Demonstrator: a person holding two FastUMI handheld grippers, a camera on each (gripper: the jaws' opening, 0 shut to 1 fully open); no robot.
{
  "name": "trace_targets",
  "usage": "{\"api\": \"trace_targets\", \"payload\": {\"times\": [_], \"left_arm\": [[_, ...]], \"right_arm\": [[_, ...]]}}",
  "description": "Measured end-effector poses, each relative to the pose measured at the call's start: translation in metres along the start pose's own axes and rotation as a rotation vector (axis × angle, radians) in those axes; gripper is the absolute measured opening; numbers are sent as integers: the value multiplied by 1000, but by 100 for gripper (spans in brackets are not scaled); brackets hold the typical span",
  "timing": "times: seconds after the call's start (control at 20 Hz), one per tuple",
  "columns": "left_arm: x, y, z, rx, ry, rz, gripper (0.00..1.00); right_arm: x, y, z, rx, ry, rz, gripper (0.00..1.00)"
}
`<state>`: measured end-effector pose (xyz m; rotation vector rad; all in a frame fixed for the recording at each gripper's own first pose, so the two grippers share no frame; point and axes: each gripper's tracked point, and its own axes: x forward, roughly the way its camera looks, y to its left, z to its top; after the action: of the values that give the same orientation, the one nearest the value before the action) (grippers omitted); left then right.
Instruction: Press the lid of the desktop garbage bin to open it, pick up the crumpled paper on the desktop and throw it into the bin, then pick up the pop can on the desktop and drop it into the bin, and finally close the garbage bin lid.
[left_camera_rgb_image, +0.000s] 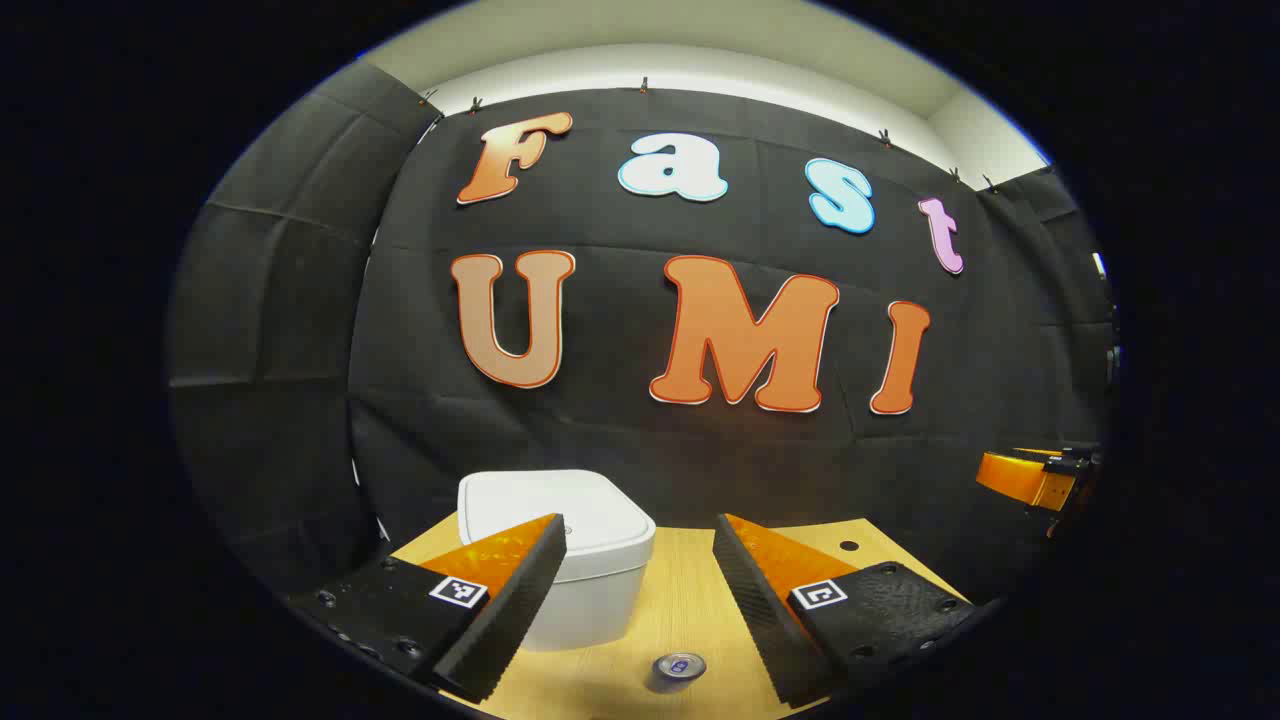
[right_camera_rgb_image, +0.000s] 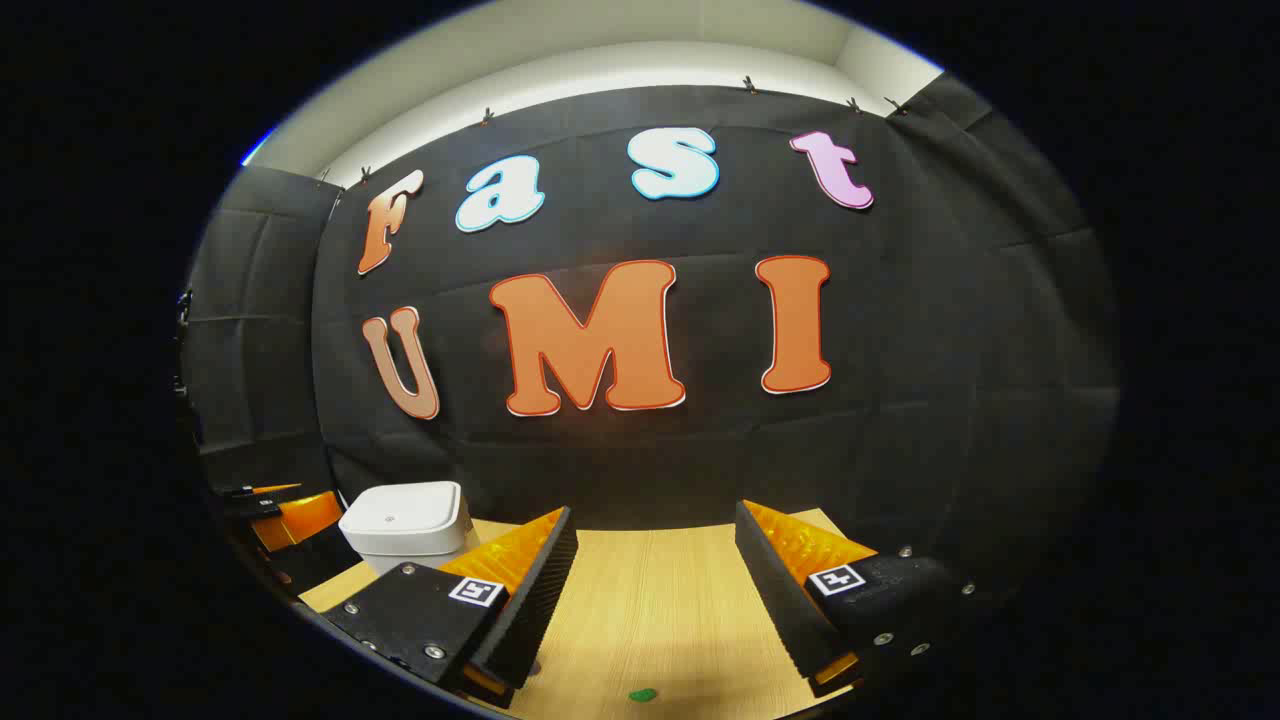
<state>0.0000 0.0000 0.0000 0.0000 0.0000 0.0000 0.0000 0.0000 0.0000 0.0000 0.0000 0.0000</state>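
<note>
The white desktop bin (left_camera_rgb_image: 560, 550) stands on the wooden table (left_camera_rgb_image: 690, 590) with its lid down, just ahead and partly behind the left finger of my left gripper (left_camera_rgb_image: 640, 535), which is open and holds nothing. A pop can (left_camera_rgb_image: 680, 667) stands upright on the table close in, between and below the fingers. In the right gripper view the bin (right_camera_rgb_image: 405, 522) sits at the far left. My right gripper (right_camera_rgb_image: 655, 535) is open over bare table (right_camera_rgb_image: 650, 590), well to the right of the bin.
The black cloth wall rises directly behind the table. The right gripper (left_camera_rgb_image: 1035, 478) shows at the right edge of the left gripper view, and the left gripper (right_camera_rgb_image: 285, 515) sits beside the bin in the right gripper view. A small green speck (right_camera_rgb_image: 642, 693) lies on the table.
</note>
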Motion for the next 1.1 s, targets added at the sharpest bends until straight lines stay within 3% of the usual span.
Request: {"api": "trace_targets", "payload": {"times": [0.2,0.55,0.6,1.1], "left_arm": [[9,-7,-1,12,8,-15,94],[46,-18,10,27,9,-135,94],[49,-12,5,28,26,-125,94],[52,23,-5,23,41,-77,94]], "right_arm": [[7,-7,-5,24,19,-4,95],[18,-3,15,-32,-28,-82,95],[20,-3,13,-36,-21,-103,95],[35,37,7,-10,4,-39,95]]}}
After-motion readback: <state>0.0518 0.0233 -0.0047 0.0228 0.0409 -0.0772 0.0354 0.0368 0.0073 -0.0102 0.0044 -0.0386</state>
